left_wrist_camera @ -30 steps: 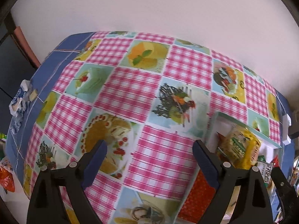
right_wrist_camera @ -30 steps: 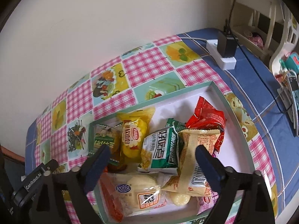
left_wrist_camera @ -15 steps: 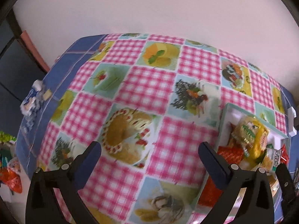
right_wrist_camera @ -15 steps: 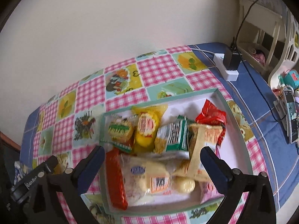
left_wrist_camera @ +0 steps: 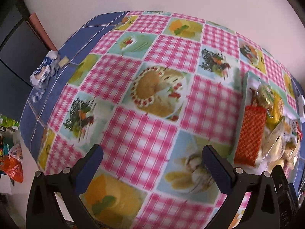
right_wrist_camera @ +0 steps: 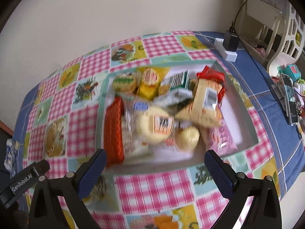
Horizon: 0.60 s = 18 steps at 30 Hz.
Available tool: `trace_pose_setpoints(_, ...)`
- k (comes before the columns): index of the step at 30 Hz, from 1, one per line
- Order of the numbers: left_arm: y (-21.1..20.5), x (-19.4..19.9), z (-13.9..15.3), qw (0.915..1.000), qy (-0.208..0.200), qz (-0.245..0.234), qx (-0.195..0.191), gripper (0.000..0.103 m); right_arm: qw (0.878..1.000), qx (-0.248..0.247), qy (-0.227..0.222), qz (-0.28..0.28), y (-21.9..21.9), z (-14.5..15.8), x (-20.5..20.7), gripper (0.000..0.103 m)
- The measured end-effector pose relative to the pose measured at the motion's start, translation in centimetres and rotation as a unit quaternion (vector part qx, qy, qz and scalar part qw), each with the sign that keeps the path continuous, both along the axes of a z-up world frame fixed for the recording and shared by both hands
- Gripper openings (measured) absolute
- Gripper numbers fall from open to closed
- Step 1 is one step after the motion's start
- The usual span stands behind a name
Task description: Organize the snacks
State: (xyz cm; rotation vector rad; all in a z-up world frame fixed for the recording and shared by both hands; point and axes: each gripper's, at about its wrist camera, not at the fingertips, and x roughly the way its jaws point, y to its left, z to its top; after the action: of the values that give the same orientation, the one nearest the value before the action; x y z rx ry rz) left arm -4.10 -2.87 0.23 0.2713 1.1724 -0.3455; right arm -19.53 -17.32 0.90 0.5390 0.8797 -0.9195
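A shallow tray with a teal rim (right_wrist_camera: 102,103) holds several packaged snacks: a long orange-red pack (right_wrist_camera: 113,131) at its left side, a yellow pack (right_wrist_camera: 149,85), a green-and-white pack (right_wrist_camera: 176,81), a red pack (right_wrist_camera: 211,75) and clear bags of pale buns (right_wrist_camera: 152,126). My right gripper (right_wrist_camera: 154,164) hangs open above the tray's near rim, nothing between its fingers. In the left wrist view the tray (left_wrist_camera: 246,84) lies at the far right with the orange-red pack (left_wrist_camera: 250,133). My left gripper (left_wrist_camera: 152,159) is open over bare tablecloth, left of the tray.
The table wears a pink-checked cloth with food pictures (left_wrist_camera: 144,99) and a blue border. A crumpled blue-and-white wrapper (left_wrist_camera: 44,70) lies at the left edge. A white power strip with a black plug (right_wrist_camera: 229,47) sits at the far right corner. A phone (right_wrist_camera: 290,99) lies beyond the right edge.
Both grippers have drawn back toward the near side of the table, so more cloth and the whole tray show. The left jaws stand slightly wider than a second ago.
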Motion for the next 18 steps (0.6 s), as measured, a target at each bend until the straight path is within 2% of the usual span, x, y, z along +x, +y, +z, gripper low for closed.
trace_pose_setpoints(9, 1.7, -0.9, -1.1, 0.9997, 0.003, -0.014, 0.021, 0.103, 1.000, 0.000, 0.009, 0.005, 0.6, -0.3, -0.5, 0.103)
trace_pose_setpoints(18, 1.1, -0.7, -1.0, 0.9993, 0.016, -0.033, 0.005, 0.103, 1.000, 0.012, 0.018, 0.016, 0.6, -0.6, 0.0, 0.103)
